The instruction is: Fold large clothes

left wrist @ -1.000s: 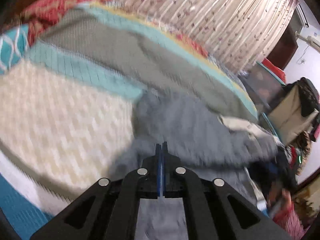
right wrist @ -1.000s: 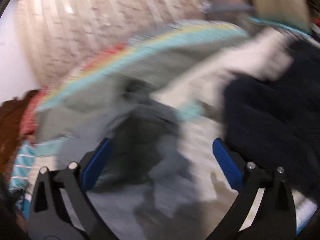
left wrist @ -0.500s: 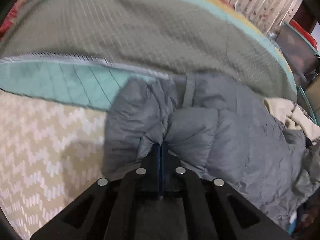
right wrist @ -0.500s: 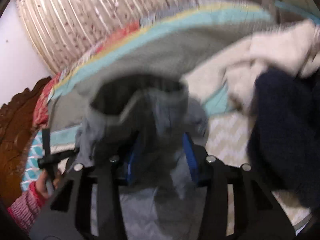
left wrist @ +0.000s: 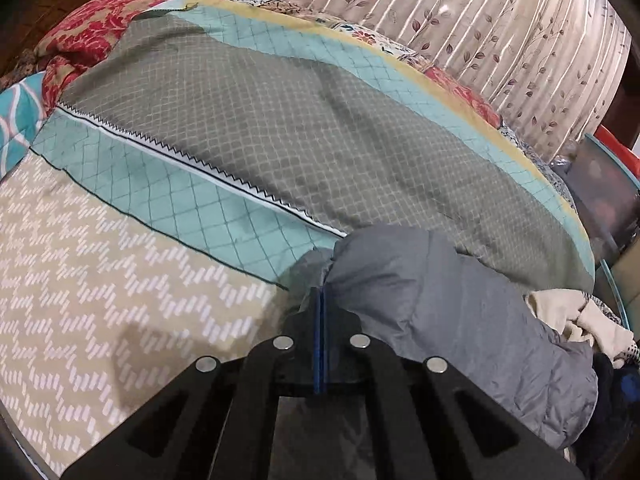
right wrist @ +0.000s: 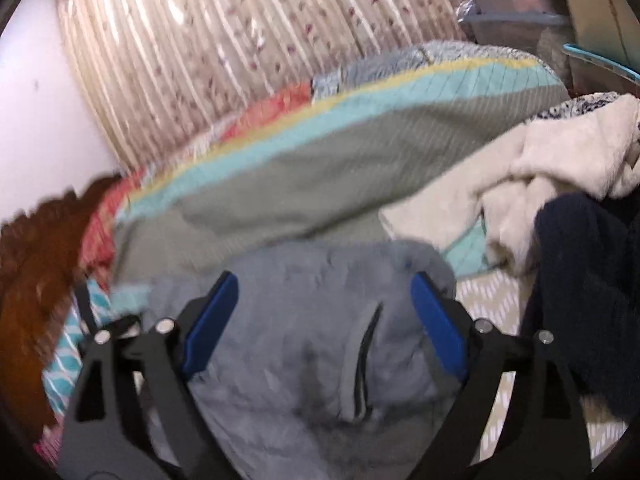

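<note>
A grey puffer jacket [left wrist: 460,320] lies bunched on the bed. My left gripper [left wrist: 321,296] is shut on an edge of it, with the bulk of the jacket spreading to the right. In the right wrist view the same jacket [right wrist: 312,344] lies under and between the fingers, its pocket zip showing. My right gripper [right wrist: 324,284] is open over it, with the blue pads [right wrist: 212,316] wide apart. The view is blurred.
The bed carries a beige zigzag sheet [left wrist: 100,300] and a grey and teal quilt [left wrist: 300,136]. A cream garment [right wrist: 560,160] and a dark navy garment [right wrist: 592,280] lie at the right. A floral curtain [left wrist: 480,20] hangs behind. A plastic bin [left wrist: 600,200] stands at the far right.
My right gripper has opened and let go of the jacket, which now lies flatter beneath it. My left gripper stays shut on the jacket and has drawn it back and lower.
</note>
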